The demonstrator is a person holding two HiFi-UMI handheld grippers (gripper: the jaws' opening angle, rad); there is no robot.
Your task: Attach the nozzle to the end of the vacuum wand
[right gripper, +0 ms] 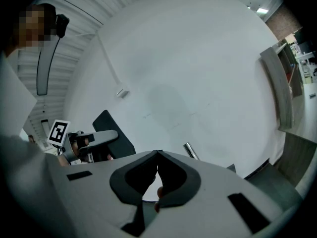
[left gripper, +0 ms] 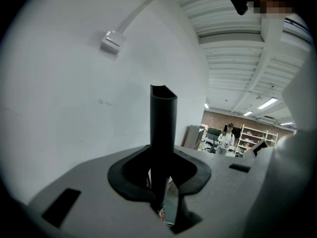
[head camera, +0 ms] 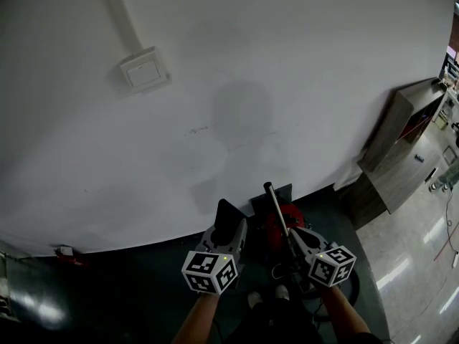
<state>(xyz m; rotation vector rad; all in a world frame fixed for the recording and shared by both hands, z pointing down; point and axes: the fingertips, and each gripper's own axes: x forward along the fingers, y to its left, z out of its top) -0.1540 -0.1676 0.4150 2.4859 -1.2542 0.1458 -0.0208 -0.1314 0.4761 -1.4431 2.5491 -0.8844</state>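
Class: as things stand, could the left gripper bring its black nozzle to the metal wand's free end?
Probably yes. The left gripper holds the nozzle just beside the wand, whose upper end stands bare; nothing shows in the gap between them.

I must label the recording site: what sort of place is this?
Probably a workshop or lab hall: a bare ribbed ceiling with strip lights, open storage shelves at the back, and a glossy hard floor.
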